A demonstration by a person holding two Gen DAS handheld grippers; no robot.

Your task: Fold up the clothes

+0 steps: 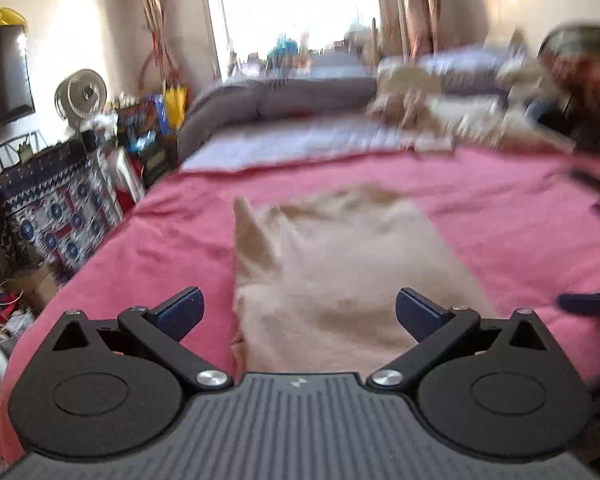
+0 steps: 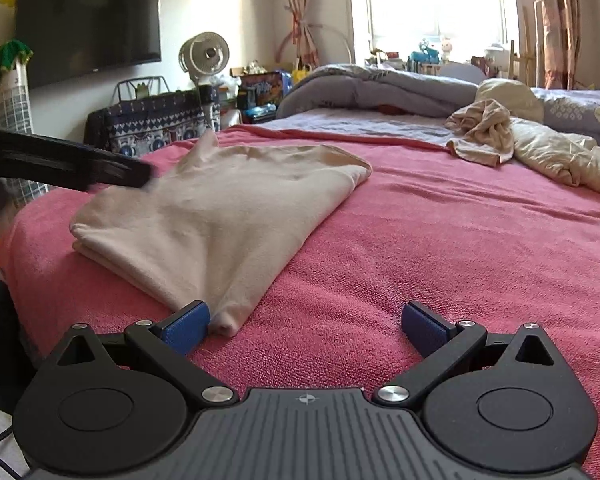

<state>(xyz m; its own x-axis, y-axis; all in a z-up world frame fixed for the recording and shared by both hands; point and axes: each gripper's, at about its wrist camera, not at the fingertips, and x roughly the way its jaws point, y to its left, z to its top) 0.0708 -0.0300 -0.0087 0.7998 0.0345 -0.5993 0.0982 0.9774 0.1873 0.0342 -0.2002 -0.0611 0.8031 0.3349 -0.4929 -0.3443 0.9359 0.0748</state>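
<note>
Beige garment (image 2: pixel 216 216) lies part-folded on the pink bed cover (image 2: pixel 440 248), near-left; left gripper (image 1: pixel 300 312) & right gripper (image 2: pixel 306 326) both w/ fingers spread, holding nothing, so prob. between folds; next needs a fresh grab at the near corner.

Beige garment (image 2: pixel 220 216) on pink blanket (image 2: pixel 420 248); tool (image 2: pixel 305 326) pads blue, grey duvet (image 2: pixel 380 88).

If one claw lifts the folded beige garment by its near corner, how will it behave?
The folded beige garment is probably floppy: its layers sag softly on the pink blanket, so the fold would likely open and hang. It looks thin, so probably light. The blanket's rough pile may drag on it if pushed.
</note>
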